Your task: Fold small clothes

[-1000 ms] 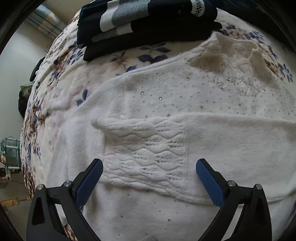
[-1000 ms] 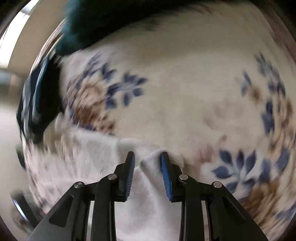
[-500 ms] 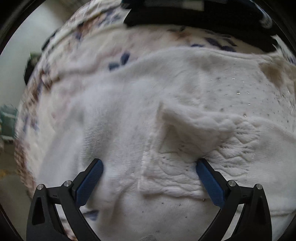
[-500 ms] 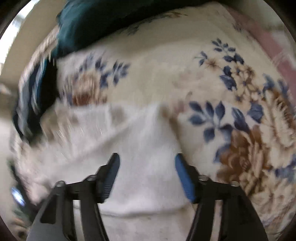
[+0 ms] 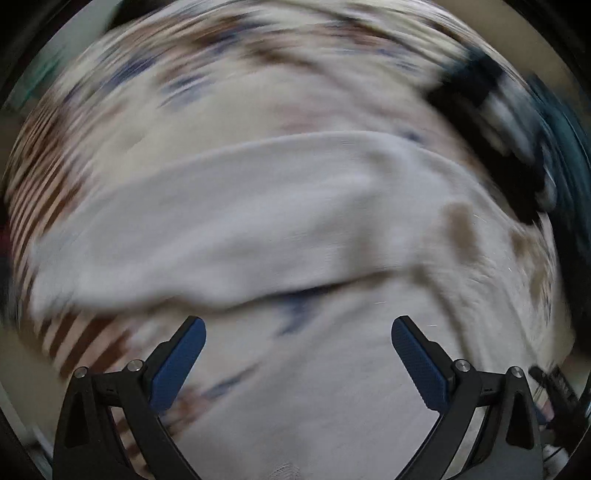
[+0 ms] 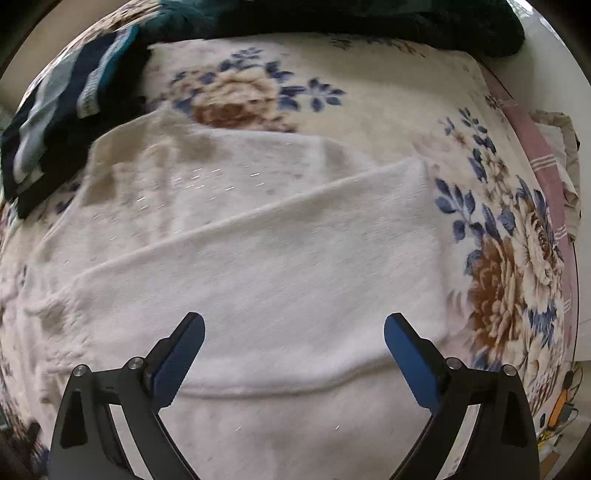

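Observation:
A white knit sweater (image 6: 258, 266) lies spread on a floral blanket (image 6: 332, 107), its right sleeve folded across the body. My right gripper (image 6: 293, 328) is open and empty, hovering just above the sweater's lower part. In the blurred left wrist view the sweater (image 5: 240, 221) shows as a white band across the middle. My left gripper (image 5: 297, 332) is open and empty, above the sweater's near part.
Folded dark navy striped clothes (image 6: 66, 110) lie at the back left; they also show in the left wrist view (image 5: 491, 122) at the upper right. A dark teal garment (image 6: 369, 18) lies along the far edge. The blanket's right edge (image 6: 532, 155) drops off.
My right gripper let go of the sleeve, opened wide and pulled back. My left gripper stayed open and swung quickly left, blurring its view.

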### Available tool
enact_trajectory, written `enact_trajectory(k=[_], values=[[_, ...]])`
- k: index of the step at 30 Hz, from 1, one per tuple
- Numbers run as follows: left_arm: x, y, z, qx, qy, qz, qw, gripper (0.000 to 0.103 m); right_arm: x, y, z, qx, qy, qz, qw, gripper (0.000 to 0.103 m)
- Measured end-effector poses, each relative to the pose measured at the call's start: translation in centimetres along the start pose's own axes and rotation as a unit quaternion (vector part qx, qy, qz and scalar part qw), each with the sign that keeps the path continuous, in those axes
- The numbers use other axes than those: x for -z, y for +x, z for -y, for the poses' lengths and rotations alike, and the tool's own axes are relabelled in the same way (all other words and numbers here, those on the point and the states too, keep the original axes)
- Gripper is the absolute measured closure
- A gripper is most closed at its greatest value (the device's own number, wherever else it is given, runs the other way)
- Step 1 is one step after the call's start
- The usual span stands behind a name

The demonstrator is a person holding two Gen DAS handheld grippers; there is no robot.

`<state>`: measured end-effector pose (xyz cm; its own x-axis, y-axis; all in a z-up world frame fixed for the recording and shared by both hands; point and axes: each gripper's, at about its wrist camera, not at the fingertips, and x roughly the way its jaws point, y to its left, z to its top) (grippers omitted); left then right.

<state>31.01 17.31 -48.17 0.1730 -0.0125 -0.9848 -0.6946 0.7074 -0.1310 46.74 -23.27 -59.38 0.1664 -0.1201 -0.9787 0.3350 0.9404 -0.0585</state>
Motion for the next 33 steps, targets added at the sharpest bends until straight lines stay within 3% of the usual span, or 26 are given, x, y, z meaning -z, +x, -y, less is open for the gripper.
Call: enact_trajectory(k=[3, 4, 7, 12, 14, 16, 18, 22, 24, 27, 30, 33], values=[[1.0, 0.1, -9.2, -0.030, -0.106, -0.016, 0.9938, 0.000, 1.7, -1.2, -2.2, 0.002, -0.013, 0.006, 1.000, 0.004], [1.4, 0.4, -12.0, -0.053, -0.134, -0.019, 0.9894, 0.001, 2.4, -1.4, -3.2, 0.005, -0.020, 0.008, 1.000, 0.004], [2.3, 1.5, -19.4, -0.063, -0.227, -0.019, 0.9717, 0.001, 4.7, -1.8, -5.8, 0.015, -0.055, 0.009, 0.998, 0.004], [2.7, 3.3, -26.2, 0.002, -0.356, 0.002, 0.9343, 0.005, 8.2, -0.8, -10.0, 0.008, -0.093, -0.006, 0.996, 0.004], [2.5, 3.3, -27.2, 0.004, -0.381, 0.030, 0.9242, 0.021, 9.1, -0.1, -10.9, 0.003, -0.094, -0.016, 0.995, 0.004], [2.0, 2.5, -27.5, -0.005, -0.385, 0.064, 0.9206, 0.070, 9.9, 0.4, -11.7, 0.002, -0.092, -0.023, 0.996, 0.004], [0.9, 1.5, -27.4, -0.010, -0.375, 0.091, 0.9226, 0.093, 10.3, 0.5, -12.0, 0.004, -0.090, -0.024, 0.996, 0.004], [-1.4, -2.3, -23.9, -0.013, -0.302, 0.162, 0.9392, 0.094, 10.6, -0.1, -11.2, 0.001, -0.076, -0.021, 0.997, 0.004], [-2.9, -4.9, -20.1, -0.015, -0.226, 0.200, 0.9533, 0.094, 10.6, -0.2, -10.1, -0.017, -0.066, -0.028, 0.997, 0.004], [-4.3, -8.3, -12.6, 0.002, -0.094, 0.246, 0.9647, 0.094, 10.2, -0.4, -7.2, -0.074, -0.025, -0.046, 0.996, 0.004], [-4.5, -9.5, -5.1, 0.039, 0.011, 0.263, 0.9640, 0.094, 10.4, -0.7, -4.1, -0.086, -0.001, -0.043, 0.995, 0.004], [-3.1, -9.0, 4.4, 0.092, 0.117, 0.250, 0.9568, 0.094, 10.3, -0.6, -0.7, -0.080, 0.024, -0.034, 0.996, 0.004]])
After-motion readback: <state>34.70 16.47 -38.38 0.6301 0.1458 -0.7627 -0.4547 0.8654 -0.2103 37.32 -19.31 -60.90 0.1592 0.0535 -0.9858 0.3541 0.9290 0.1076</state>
